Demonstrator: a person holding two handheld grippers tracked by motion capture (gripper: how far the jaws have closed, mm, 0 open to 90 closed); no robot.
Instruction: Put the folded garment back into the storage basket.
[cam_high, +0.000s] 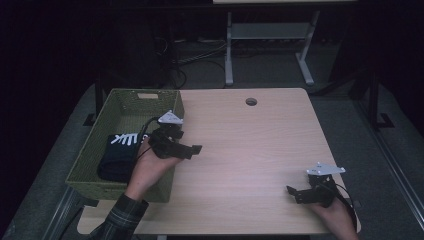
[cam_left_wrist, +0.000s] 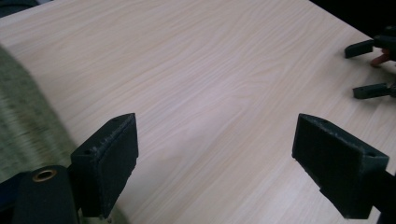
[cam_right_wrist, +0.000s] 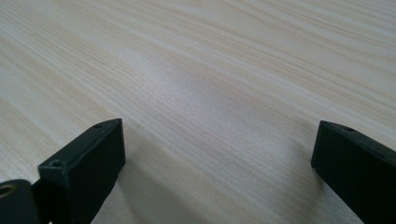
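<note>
The dark folded cloth (cam_high: 119, 154) with its white printed pattern lies inside the green woven basket (cam_high: 90, 150), toward the near half, pressed against the basket's right-hand wall. The basket sits at the left edge of the pale wooden worktop (cam_high: 250, 145), partly hanging off it.

Just beside the cloth, the left claw (cam_high: 192, 150) hovers over the basket's right rim, pointing out across the worktop. Its jaws stand wide apart with nothing between them; in the left gripper view (cam_left_wrist: 215, 163) there is bare wood grain under them and a blur of green basket at the left edge.

Well apart, at the near right corner, the right claw (cam_high: 295, 192) rests low over the worktop, also spread wide and holding nothing; the right gripper view (cam_right_wrist: 217, 161) looks straight along the bare wood.

To my eye, the putting-away looks finished: the cloth is in and both hands are free. If anything is left, it calls only for drawing the left claw away from the basket without catching its rim or cable on the weave.
</note>
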